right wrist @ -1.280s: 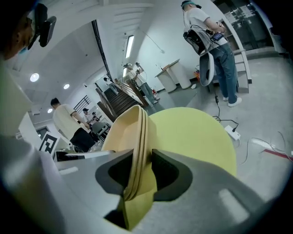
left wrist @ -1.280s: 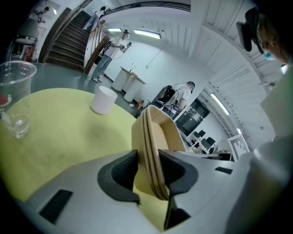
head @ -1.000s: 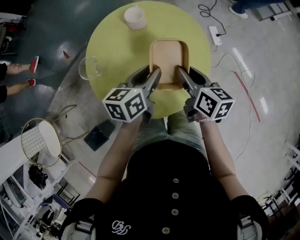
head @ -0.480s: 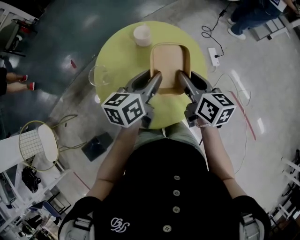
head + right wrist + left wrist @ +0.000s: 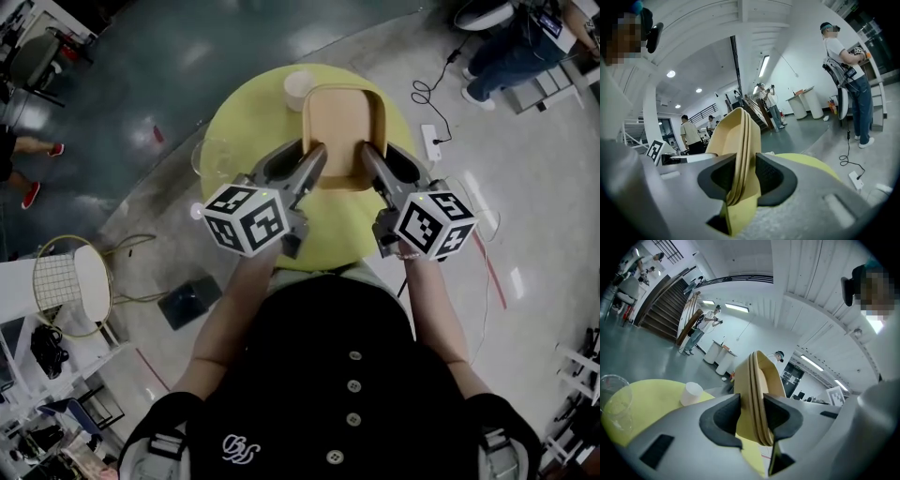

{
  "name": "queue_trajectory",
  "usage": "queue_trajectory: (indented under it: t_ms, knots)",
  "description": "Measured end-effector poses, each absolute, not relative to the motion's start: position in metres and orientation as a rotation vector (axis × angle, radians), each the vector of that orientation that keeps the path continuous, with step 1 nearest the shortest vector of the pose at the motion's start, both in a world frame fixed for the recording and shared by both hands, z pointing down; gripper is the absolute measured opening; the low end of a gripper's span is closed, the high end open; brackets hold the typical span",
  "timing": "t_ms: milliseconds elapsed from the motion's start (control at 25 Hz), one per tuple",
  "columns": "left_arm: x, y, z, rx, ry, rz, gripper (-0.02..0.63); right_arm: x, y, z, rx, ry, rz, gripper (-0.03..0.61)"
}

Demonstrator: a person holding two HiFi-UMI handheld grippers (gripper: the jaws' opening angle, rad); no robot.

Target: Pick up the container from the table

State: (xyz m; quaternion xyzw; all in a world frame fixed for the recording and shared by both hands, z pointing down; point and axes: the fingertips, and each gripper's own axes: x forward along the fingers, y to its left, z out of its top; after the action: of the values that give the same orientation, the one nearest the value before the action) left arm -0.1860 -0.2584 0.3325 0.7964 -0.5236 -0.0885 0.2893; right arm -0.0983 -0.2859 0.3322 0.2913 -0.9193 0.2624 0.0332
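A tan rectangular container (image 5: pixel 339 131) with rounded corners hangs above the round yellow table (image 5: pixel 246 131), held by both grippers. My left gripper (image 5: pixel 314 157) is shut on its near left rim, and my right gripper (image 5: pixel 367 156) is shut on its near right rim. In the left gripper view the container's rim (image 5: pixel 759 394) stands edge-on between the dark pads (image 5: pixel 723 420). The right gripper view shows the container's rim (image 5: pixel 740 154) pinched between its pads (image 5: pixel 774 180) the same way. The container appears to be several stacked trays.
A white paper cup (image 5: pixel 297 88) stands at the table's far side, and a clear glass bowl (image 5: pixel 212 157) sits at its left edge. A power strip and cables (image 5: pixel 433 141) lie on the floor to the right. People stand around the room.
Both grippers have risen with the container, lifting it off the table. The table, cup and bowl now look smaller and farther below.
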Motion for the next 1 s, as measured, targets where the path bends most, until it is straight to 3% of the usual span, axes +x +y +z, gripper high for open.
queue_trajectory:
  t_ms: [1000]
  knots:
    - [-0.198, -0.238, 0.285, 2.234, -1.413, -0.399, 0.129, -0.11, -0.269, 0.283, 0.84, -2.967, 0.615, 0.094]
